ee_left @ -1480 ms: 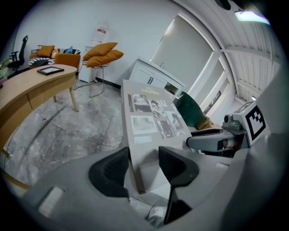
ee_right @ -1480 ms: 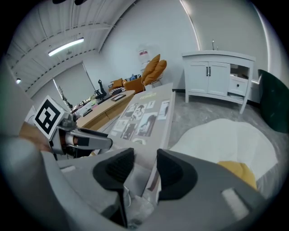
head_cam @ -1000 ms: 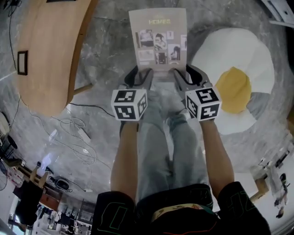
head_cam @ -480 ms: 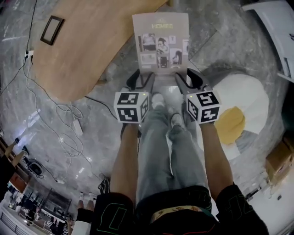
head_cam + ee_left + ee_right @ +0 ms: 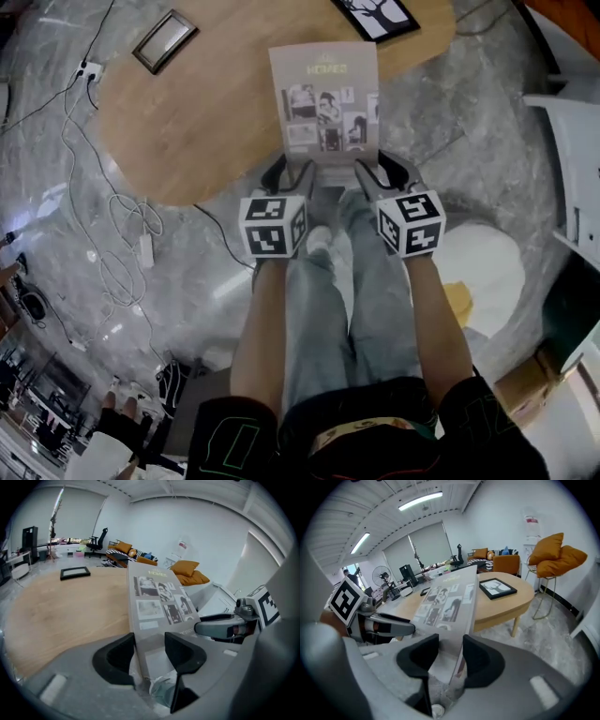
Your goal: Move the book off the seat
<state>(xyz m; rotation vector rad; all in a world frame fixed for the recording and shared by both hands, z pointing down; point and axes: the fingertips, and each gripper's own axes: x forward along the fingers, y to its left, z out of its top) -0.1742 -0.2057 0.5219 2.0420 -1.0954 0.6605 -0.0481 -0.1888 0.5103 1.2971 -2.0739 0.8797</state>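
A thin grey book (image 5: 323,103) with small photos on its cover is held level in the air by its near edge, one gripper at each corner. My left gripper (image 5: 289,173) is shut on the near left corner and my right gripper (image 5: 375,172) on the near right corner. The book's far half hangs over a round wooden table (image 5: 216,122). In the left gripper view the book (image 5: 159,602) runs up from between the jaws of the left gripper (image 5: 149,644). In the right gripper view the book (image 5: 445,604) is clamped the same way by the right gripper (image 5: 450,653).
On the table lie a small dark picture frame (image 5: 164,39) and a black-framed print (image 5: 375,14). An egg-shaped seat cushion (image 5: 483,272) lies on the floor at the right. Cables and a power strip (image 5: 112,253) trail at the left. A white chair (image 5: 572,169) stands at the right edge.
The person has carried the book away from the egg cushion, which slid to the lower right of view. The wooden table has come under the book. Both grips are unchanged.
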